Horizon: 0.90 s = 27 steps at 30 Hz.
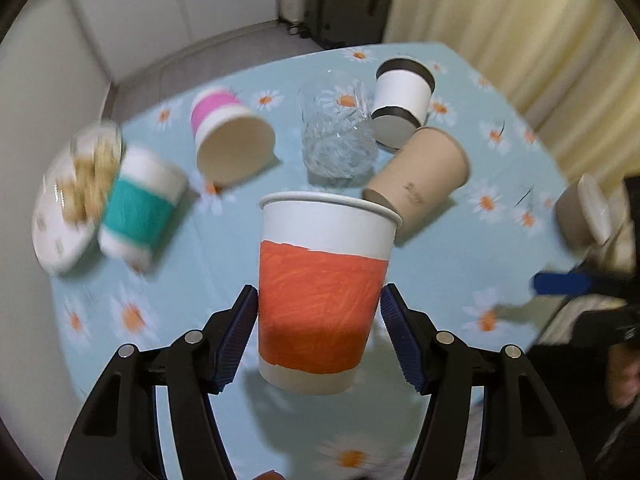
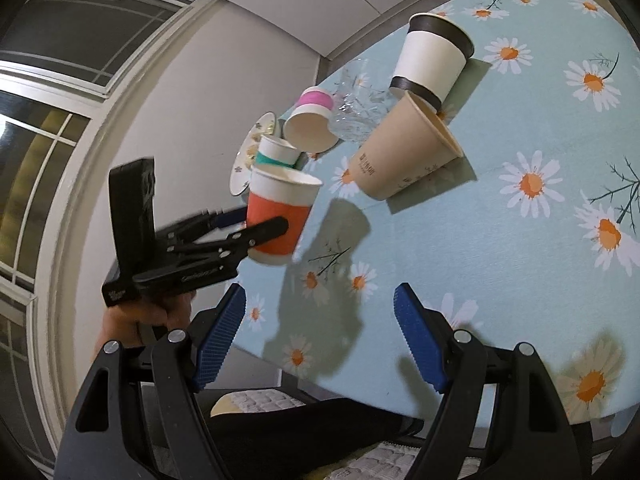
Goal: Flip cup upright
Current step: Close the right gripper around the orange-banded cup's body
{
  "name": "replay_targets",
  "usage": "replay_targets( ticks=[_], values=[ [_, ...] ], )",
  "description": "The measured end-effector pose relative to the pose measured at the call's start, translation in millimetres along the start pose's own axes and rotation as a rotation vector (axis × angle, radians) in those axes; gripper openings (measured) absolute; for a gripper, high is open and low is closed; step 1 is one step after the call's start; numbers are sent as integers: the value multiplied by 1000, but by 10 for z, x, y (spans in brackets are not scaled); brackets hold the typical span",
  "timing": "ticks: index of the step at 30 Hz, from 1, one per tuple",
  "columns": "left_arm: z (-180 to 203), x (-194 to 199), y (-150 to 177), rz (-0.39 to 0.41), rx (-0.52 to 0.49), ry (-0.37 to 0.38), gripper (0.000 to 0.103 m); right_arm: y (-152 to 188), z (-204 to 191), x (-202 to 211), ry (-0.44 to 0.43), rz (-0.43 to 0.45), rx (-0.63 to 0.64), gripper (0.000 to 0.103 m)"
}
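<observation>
- Orange-banded cup is clamped between the left gripper pads, mouth up, lifted above the daisy tablecloth.
- Right gripper is held wide, nothing between its fingers.
- Cup should be lowered level, released only once seated.
- Tan cup lies just behind; teal-banded cup left. Landing spot should be kept apart.
</observation>
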State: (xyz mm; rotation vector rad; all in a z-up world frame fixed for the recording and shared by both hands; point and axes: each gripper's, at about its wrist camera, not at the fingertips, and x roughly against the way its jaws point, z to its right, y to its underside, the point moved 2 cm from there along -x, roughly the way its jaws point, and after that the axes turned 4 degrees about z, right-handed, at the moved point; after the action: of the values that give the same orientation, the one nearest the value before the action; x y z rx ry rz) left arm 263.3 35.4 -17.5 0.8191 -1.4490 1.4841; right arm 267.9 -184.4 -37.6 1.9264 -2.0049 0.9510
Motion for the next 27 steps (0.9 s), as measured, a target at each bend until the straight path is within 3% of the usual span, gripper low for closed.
replay_targets(
  ticks=[3,12,24,27],
  values=[
    [2,49,168,5,155,81,62,74,-2,56,-12,-9,-2,77],
    [192,-108,562,-21,475,246,62,257,137,271,-23,-19,-42,77],
    [393,-434,675,-54,605,286,63,317,251,389,-23,-41,-53,77],
    [364,-457,704,-60,611,272,72,339,236,364,-22,-52,-45,77]
  ],
)
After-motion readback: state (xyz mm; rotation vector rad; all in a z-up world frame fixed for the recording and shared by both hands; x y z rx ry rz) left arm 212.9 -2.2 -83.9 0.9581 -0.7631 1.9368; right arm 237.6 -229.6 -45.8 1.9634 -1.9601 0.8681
